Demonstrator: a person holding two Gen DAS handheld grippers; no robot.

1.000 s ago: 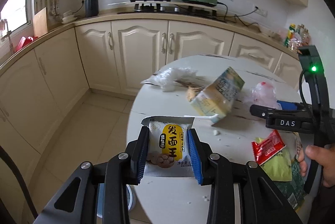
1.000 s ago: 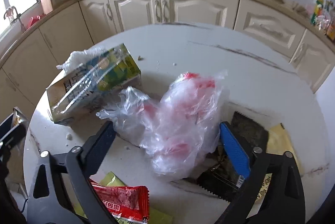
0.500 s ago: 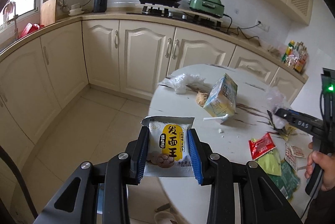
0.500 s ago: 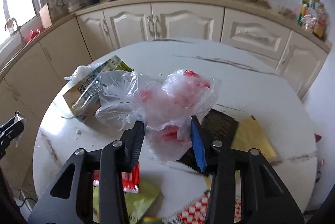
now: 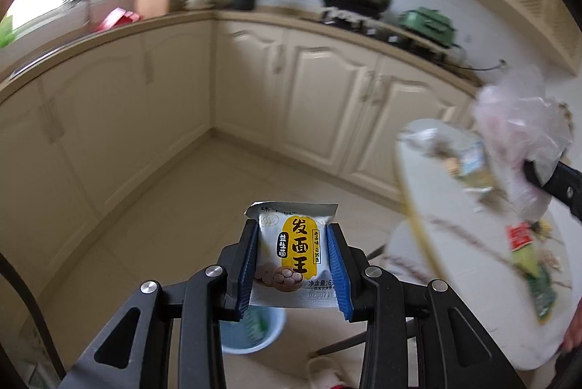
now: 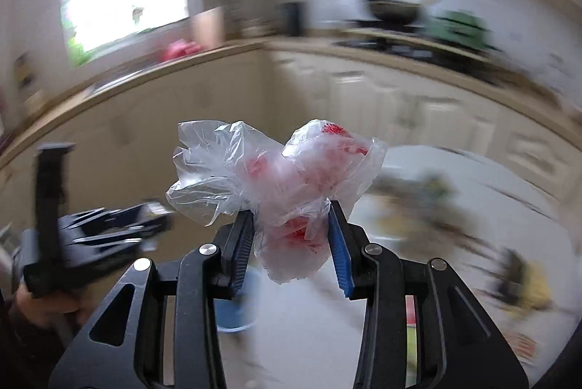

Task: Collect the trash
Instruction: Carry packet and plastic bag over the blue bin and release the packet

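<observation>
A: What are the left tongs (image 5: 294, 258) carrying?

B: They are clamping a white and yellow yeast packet (image 5: 291, 254) between the blue pads (image 5: 244, 265), holding it upright over the tiled floor (image 5: 203, 192). A pale blue bin (image 5: 251, 331) is sitting on the floor just below and behind the packet, with something green lying inside it.

A: And the right tongs (image 6: 291, 243)?

B: They are squeezing a crumpled clear plastic bag (image 6: 276, 171) with red bits showing through it. The bag is bulging out above and below the pads, and a blue bin (image 6: 232, 305) is showing under it, at the near left of the round white table (image 6: 454, 171).

A: Where is the rest of the trash lying?

B: It is staying on the table (image 5: 469, 243), to the right in the left camera. A red wrapper (image 5: 520, 236) is lying near the right edge with a green wrapper (image 5: 534, 276) just nearer. Farther back a carton (image 5: 473, 163) is lying, probably on its side, though the blur is making that hard to judge.

A: Are the two tools showing up in each other's view?

B: Yes. The left tool (image 6: 91, 236) is appearing blurred at the left of the right camera, gripped by a hand (image 6: 43, 305). The plastic bag (image 5: 523, 134) is hanging at the far right of the left camera, above the table.
</observation>
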